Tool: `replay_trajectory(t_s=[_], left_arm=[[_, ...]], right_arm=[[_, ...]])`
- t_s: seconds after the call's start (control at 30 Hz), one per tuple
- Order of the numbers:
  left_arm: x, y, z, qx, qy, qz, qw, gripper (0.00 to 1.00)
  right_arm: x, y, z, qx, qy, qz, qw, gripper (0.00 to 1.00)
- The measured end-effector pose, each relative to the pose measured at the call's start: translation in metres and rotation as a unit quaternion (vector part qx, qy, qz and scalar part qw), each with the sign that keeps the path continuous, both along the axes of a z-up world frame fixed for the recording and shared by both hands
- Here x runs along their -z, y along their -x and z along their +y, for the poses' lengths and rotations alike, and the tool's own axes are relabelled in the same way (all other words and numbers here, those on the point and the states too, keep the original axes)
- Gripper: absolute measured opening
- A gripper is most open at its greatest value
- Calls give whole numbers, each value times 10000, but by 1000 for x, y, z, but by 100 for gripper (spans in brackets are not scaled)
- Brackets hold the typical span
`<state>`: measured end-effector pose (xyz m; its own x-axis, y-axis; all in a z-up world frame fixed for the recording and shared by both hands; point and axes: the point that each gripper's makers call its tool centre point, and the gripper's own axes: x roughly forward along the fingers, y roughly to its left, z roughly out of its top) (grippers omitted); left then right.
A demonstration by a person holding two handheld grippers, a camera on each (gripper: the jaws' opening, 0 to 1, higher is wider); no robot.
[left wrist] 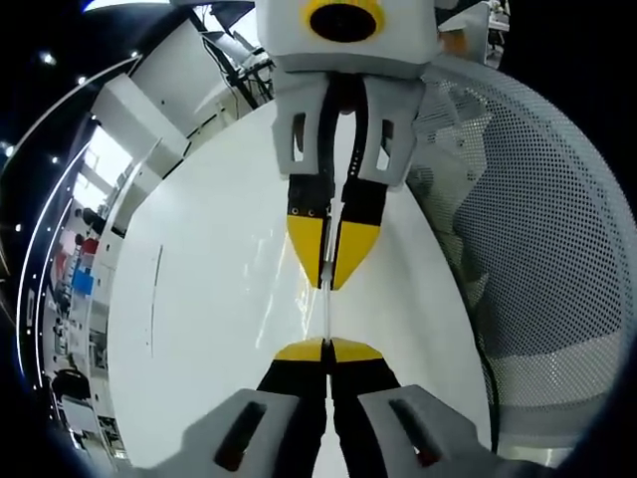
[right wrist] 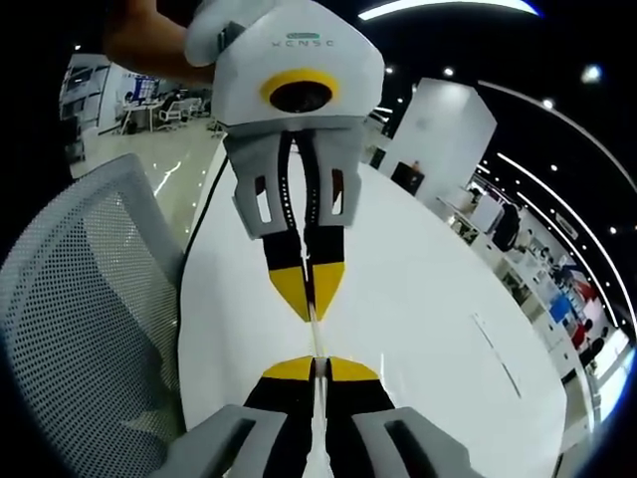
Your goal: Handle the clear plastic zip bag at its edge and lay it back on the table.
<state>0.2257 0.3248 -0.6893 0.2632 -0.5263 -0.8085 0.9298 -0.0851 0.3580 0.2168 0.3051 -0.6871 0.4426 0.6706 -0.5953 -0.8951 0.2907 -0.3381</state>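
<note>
The clear plastic zip bag (left wrist: 326, 314) hangs edge-on above the white table (left wrist: 199, 299), showing as a thin see-through strip stretched between the two grippers. My left gripper (left wrist: 326, 351) is shut on one edge of it, yellow tips pressed together. Facing it from above, my right gripper (left wrist: 328, 281) pinches the opposite edge. In the right gripper view the same bag (right wrist: 315, 337) runs between my right gripper (right wrist: 318, 370), shut on it, and the left gripper (right wrist: 311, 307) opposite. The bag's flat sides are hidden.
A grey mesh office chair (left wrist: 537, 229) stands at the table's edge, also seen as the mesh chair (right wrist: 90, 299). The white table (right wrist: 438, 329) spreads wide around the grippers. A person's hand (right wrist: 149, 40) holds the left gripper. Desks and people stand far off.
</note>
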Motion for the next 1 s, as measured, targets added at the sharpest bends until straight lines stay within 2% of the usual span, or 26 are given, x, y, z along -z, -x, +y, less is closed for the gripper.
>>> replay_trajectory(t_s=[1.0], left_arm=[[-3, -5, 12, -128, 22, -5, 9999, 0]], right_arm=[[4, -3, -14, 200, 34, 53, 9998, 0]])
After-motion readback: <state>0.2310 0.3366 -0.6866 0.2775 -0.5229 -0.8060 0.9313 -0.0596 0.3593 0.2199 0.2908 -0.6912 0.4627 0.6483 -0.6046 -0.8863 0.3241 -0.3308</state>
